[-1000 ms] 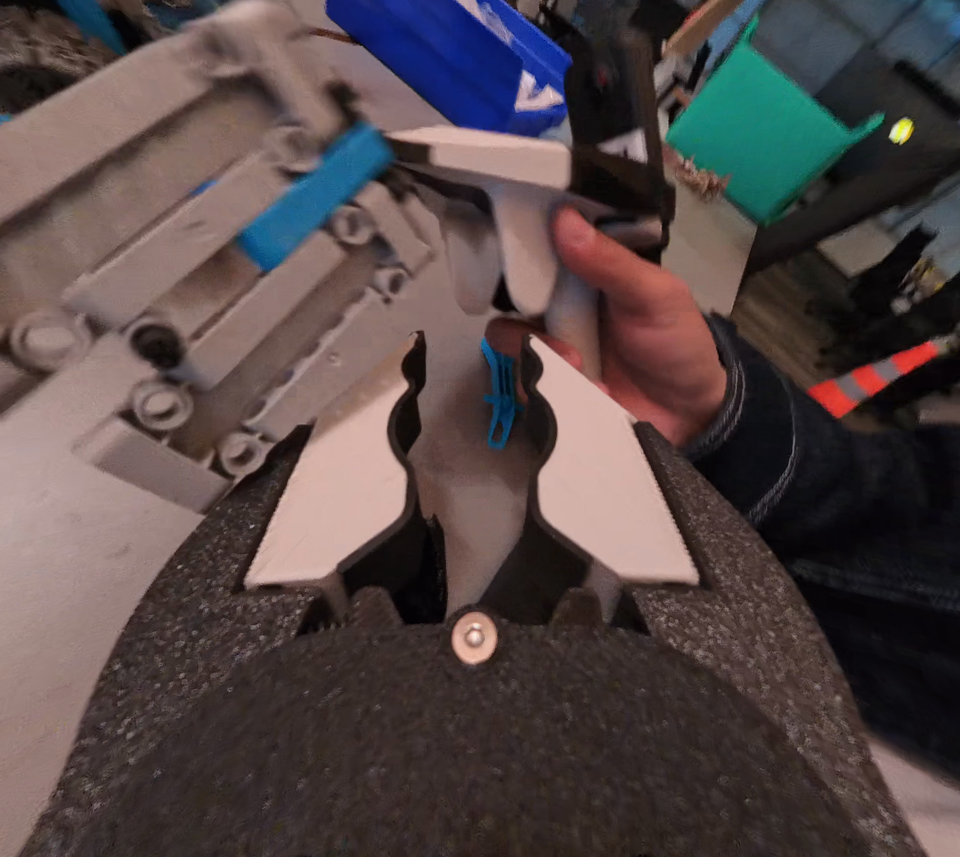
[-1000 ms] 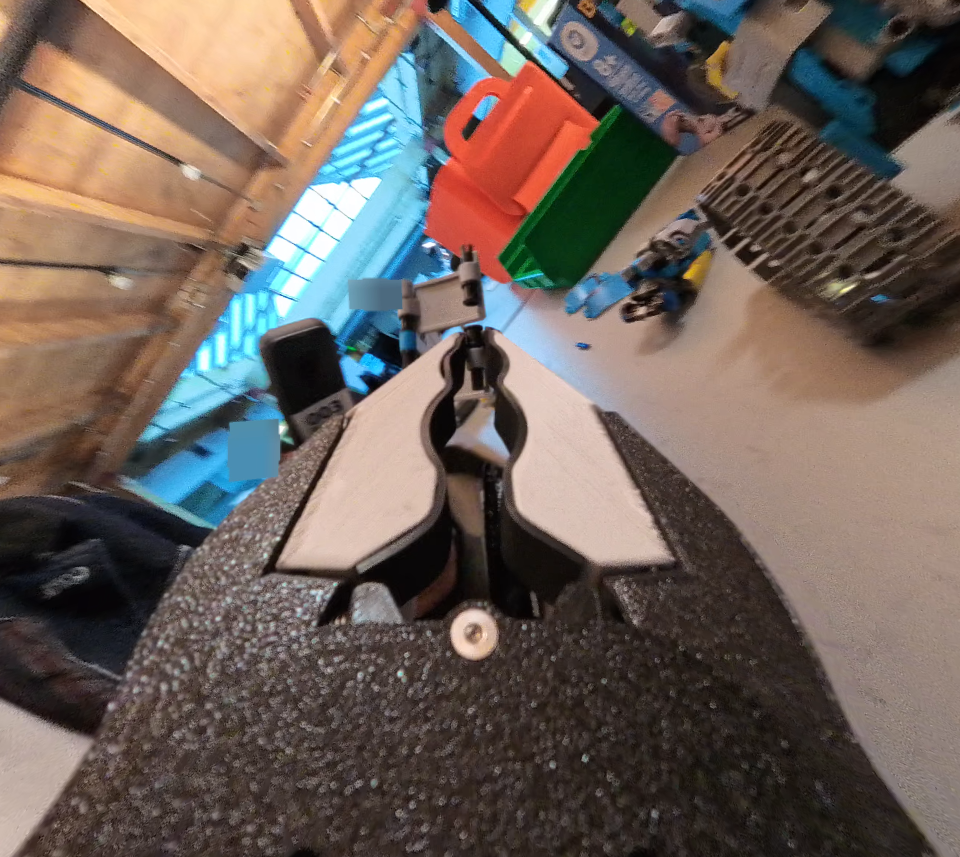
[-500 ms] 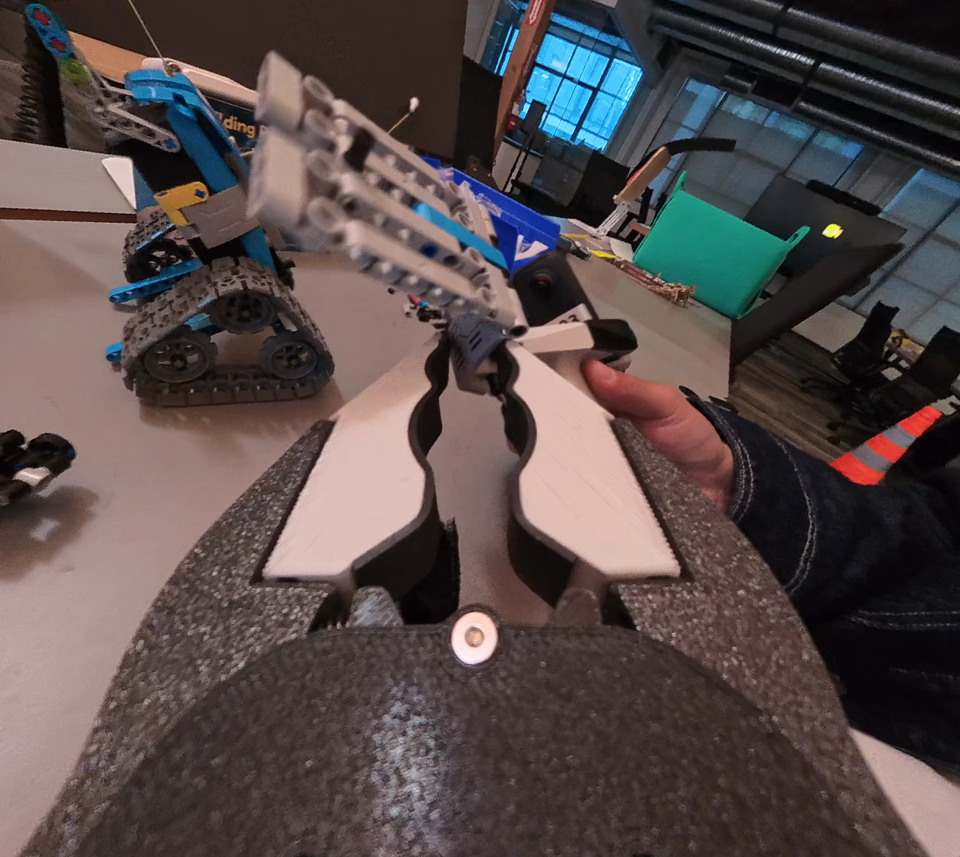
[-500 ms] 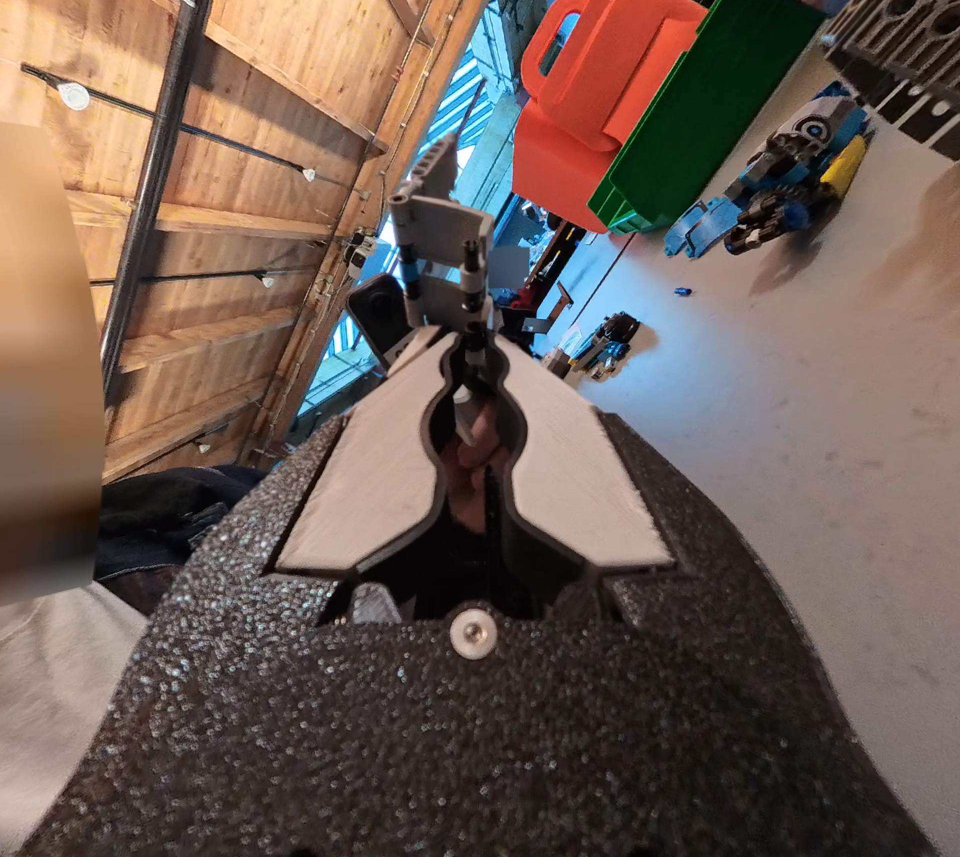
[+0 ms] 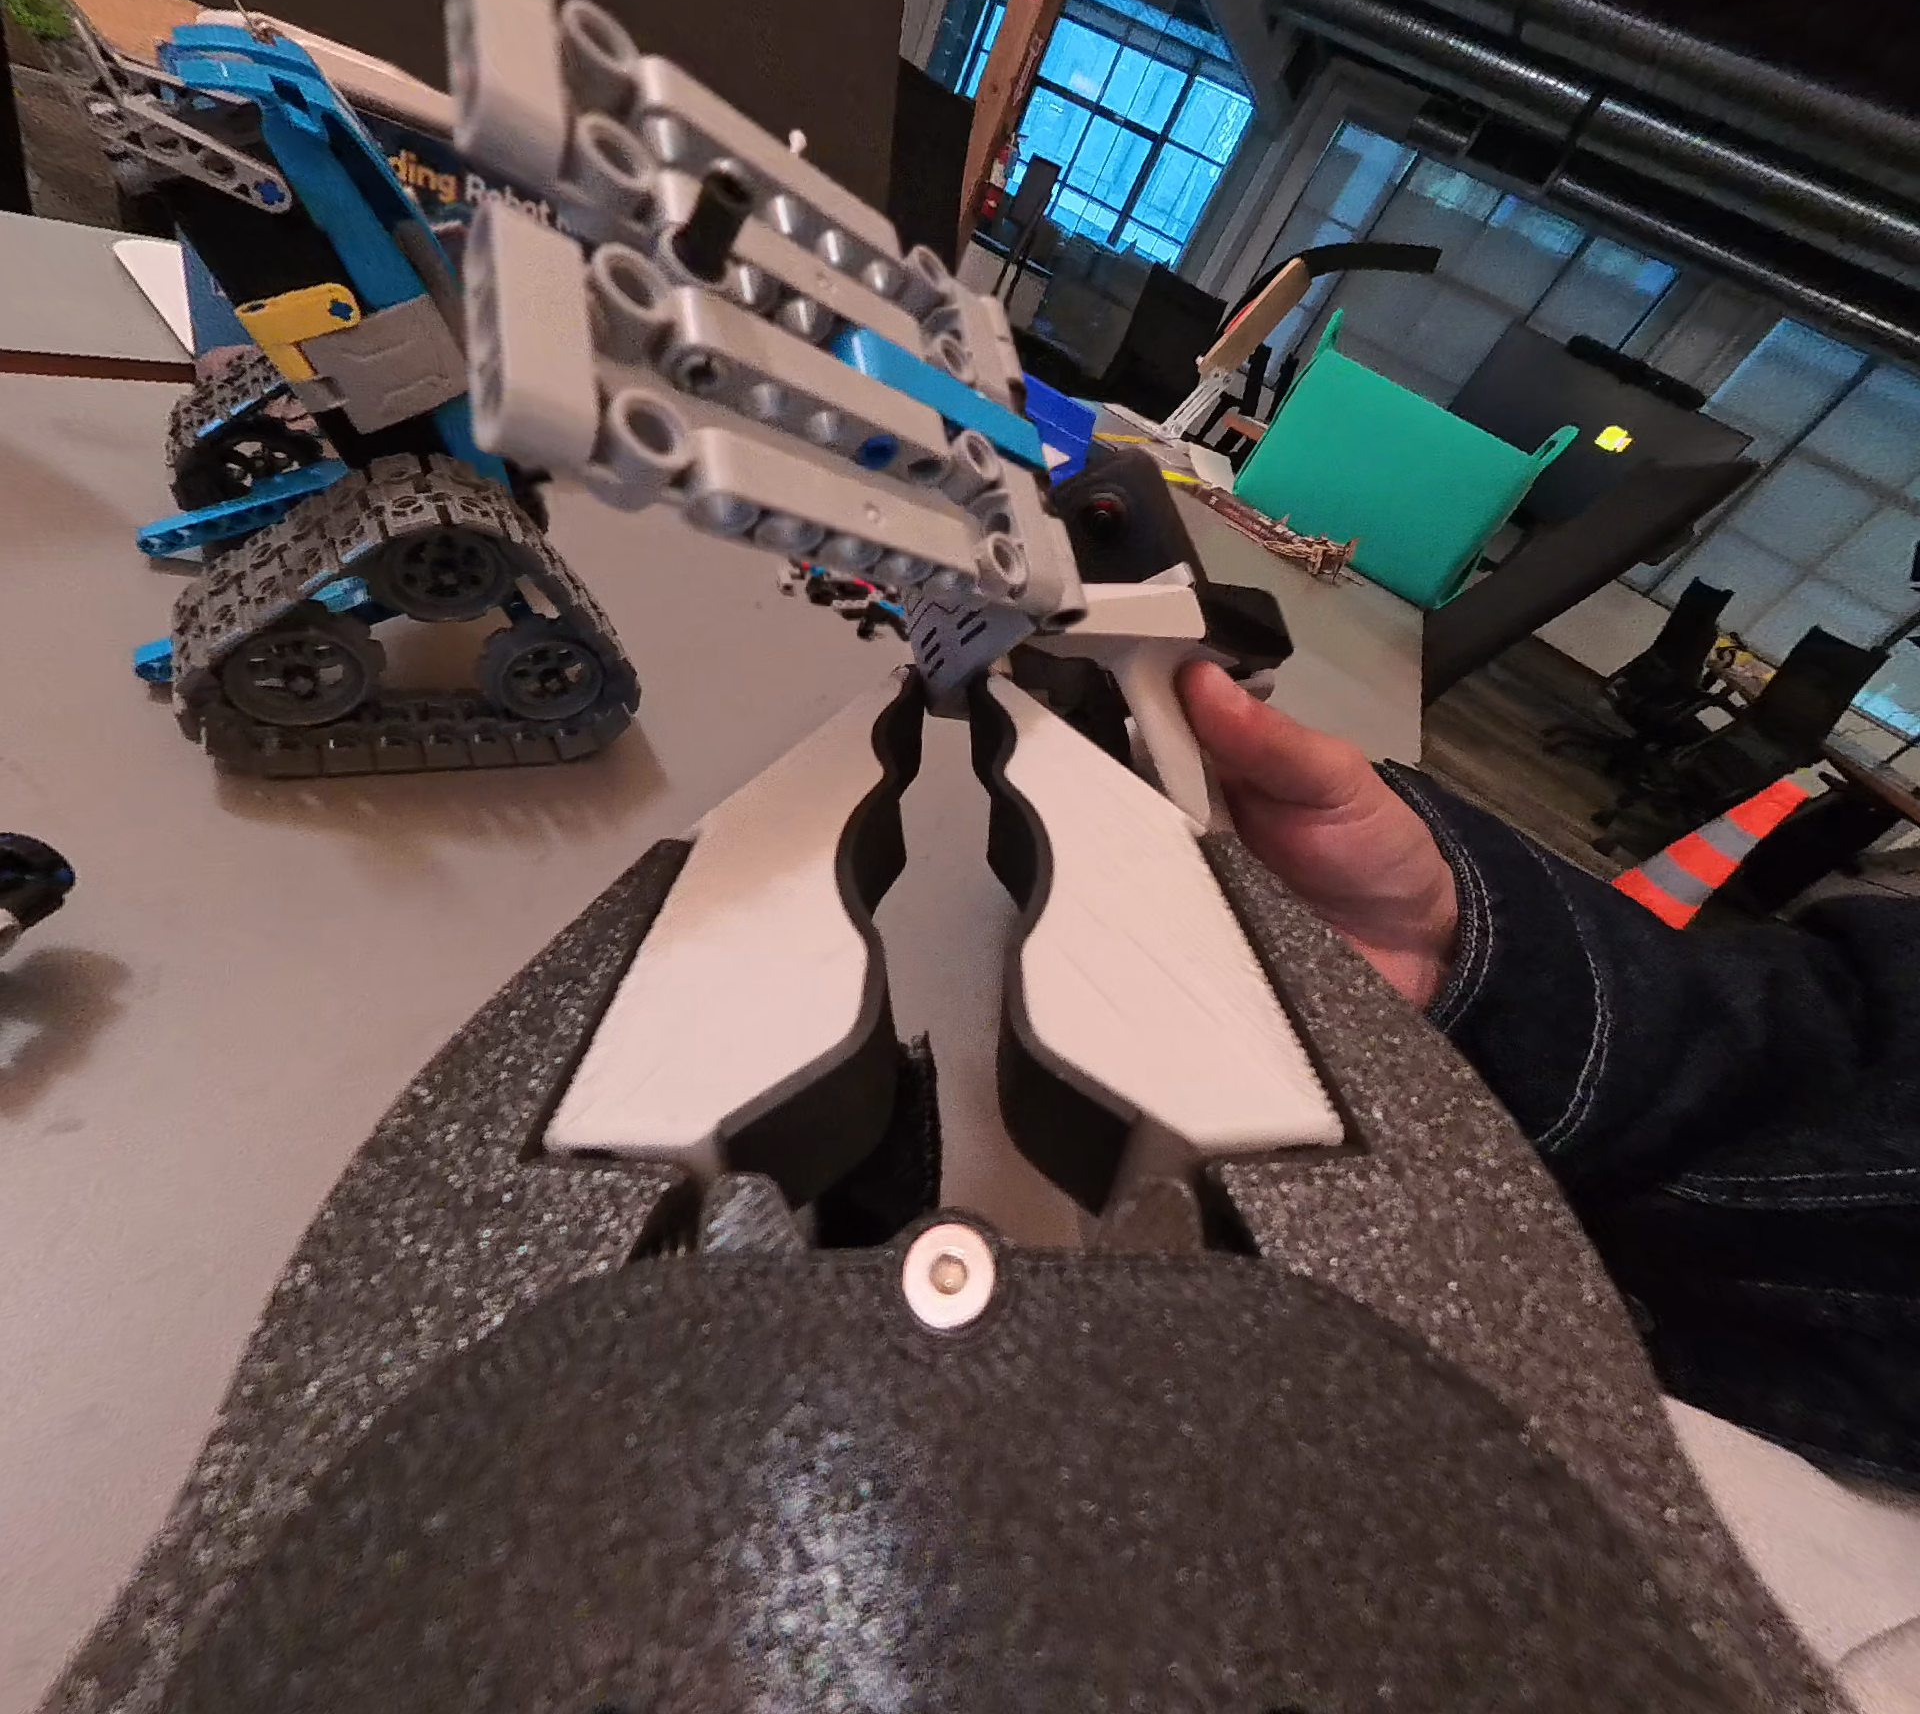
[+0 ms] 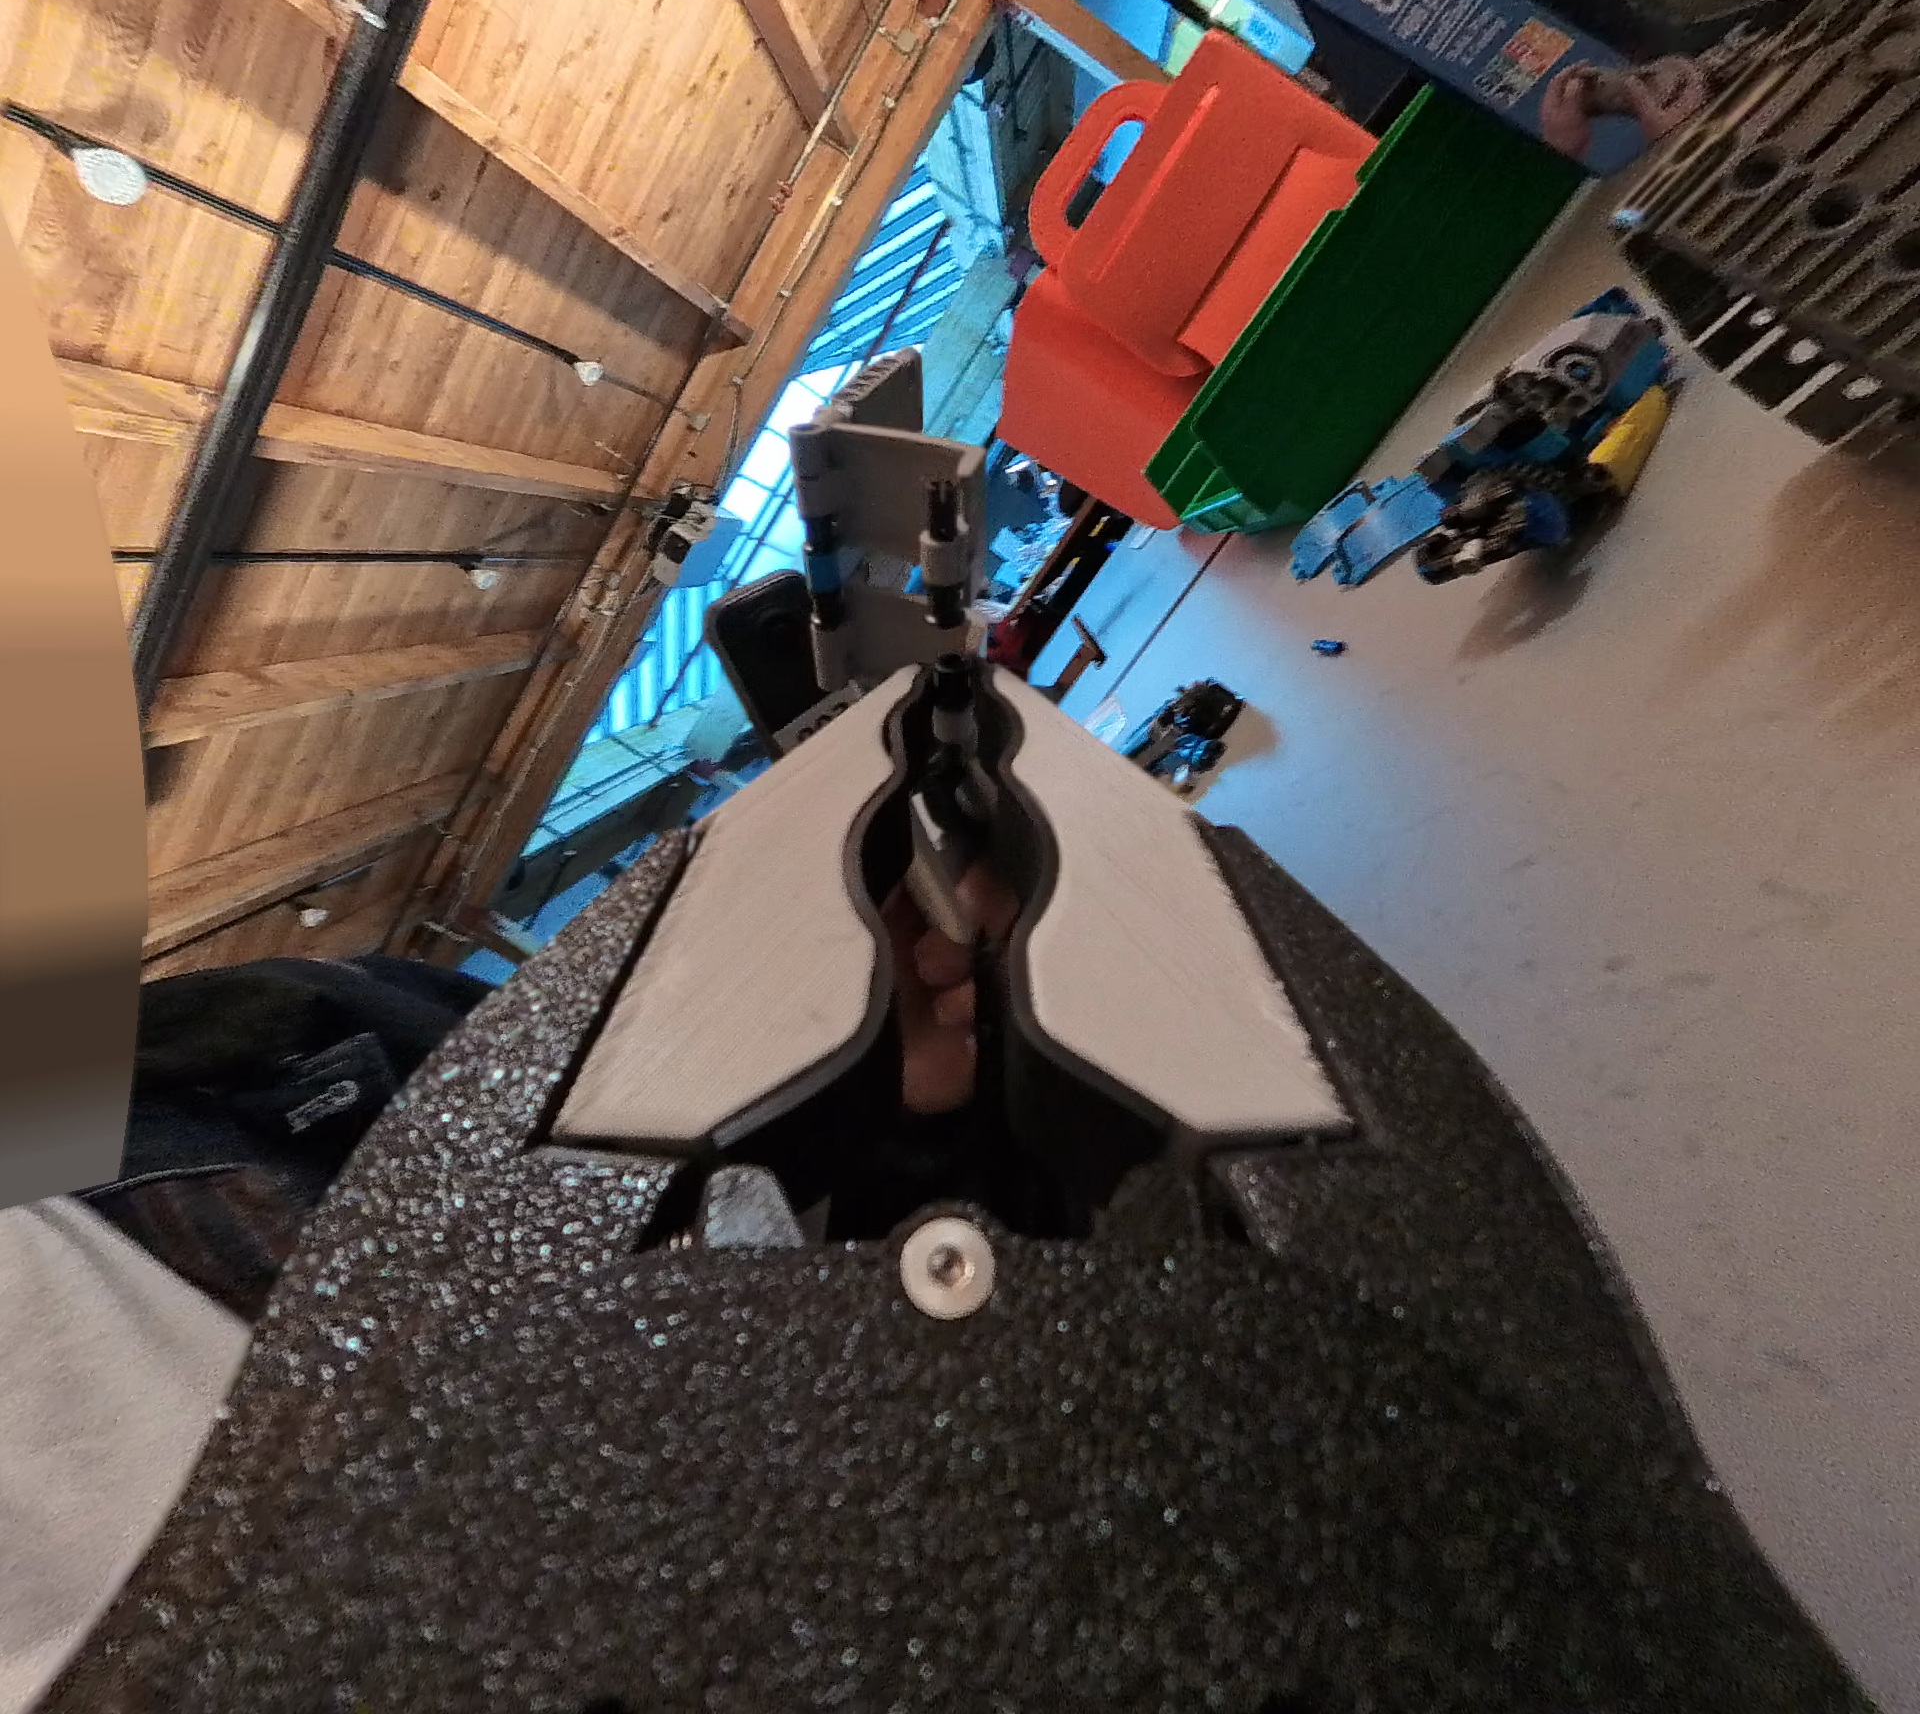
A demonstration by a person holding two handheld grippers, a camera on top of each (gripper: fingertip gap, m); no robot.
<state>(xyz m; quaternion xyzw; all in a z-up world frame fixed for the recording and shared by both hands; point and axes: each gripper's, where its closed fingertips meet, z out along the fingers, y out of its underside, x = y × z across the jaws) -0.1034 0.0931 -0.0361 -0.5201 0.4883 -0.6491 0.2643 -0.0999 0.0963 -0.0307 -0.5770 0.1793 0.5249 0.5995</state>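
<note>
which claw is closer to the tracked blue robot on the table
Left, as far as the left wrist view shows. The left claw is raised just right of the tracked blue robot; the right claw sits beyond it, farther right.

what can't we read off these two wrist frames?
- Left wrist view: the grey beam-and-pin toy assembly hides the contact with the right gripper.
- Right wrist view: the black-and-grey axle runs into shadow between the jaws.
- Small blue piece on the table: too small.

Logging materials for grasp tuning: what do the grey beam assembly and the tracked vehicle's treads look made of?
Grey holed beam assembly: looks like hard moulded plastic, satin sheen, crisp round pin holes. Blue tracked toy vehicle's dark treads: probably matte rubber or soft plastic, segmented links.
</note>
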